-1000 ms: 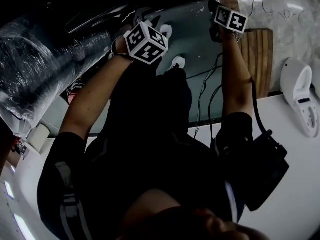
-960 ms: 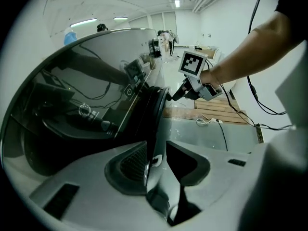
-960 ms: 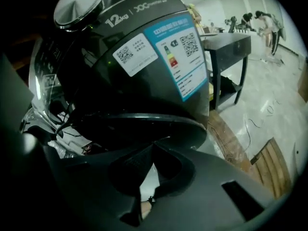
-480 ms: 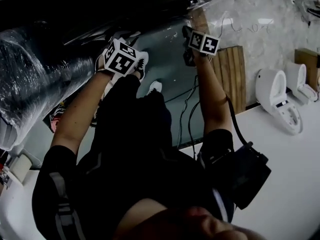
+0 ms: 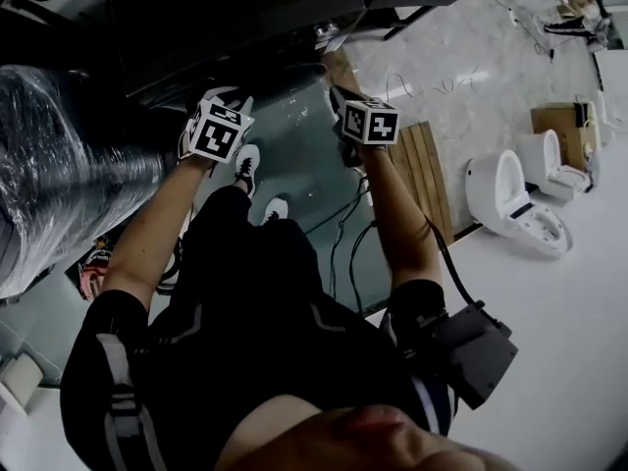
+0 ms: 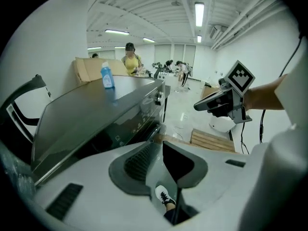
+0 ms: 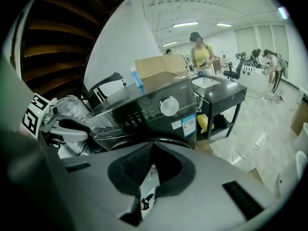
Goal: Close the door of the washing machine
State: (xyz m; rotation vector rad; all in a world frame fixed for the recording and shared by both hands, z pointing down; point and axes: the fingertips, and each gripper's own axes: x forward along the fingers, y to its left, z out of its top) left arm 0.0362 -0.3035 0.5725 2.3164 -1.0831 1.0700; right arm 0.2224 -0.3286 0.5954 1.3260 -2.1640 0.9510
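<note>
The dark washing machine (image 5: pixel 245 18) stands ahead of me, its top and control panel with a silver knob (image 7: pixel 168 106) in sight. The black rim of its round door (image 7: pixel 175 141) shows just past my right jaws and seems to lie against the front. My left gripper (image 5: pixel 221 116) hangs in the air before the machine; its jaws (image 6: pixel 161 150) are closing, a thin gap is left, and nothing is between them. My right gripper (image 5: pixel 353 116) is beside it at about the same height, its jaws (image 7: pixel 152 150) together and empty.
A plastic-wrapped bulk (image 5: pixel 59 194) lies at the left. A wooden pallet (image 5: pixel 422 175), white toilets (image 5: pixel 510 199) and loose cables (image 5: pixel 343 234) are on the floor at the right. A blue bottle (image 6: pixel 107 76) and a cardboard box (image 7: pixel 159 69) sit on the machine. A black table (image 7: pixel 221 97) stands beside it.
Both grippers have risen and drawn closer together in the view. The head view has swung up, showing the machine's top and more of the floor at the right.
</note>
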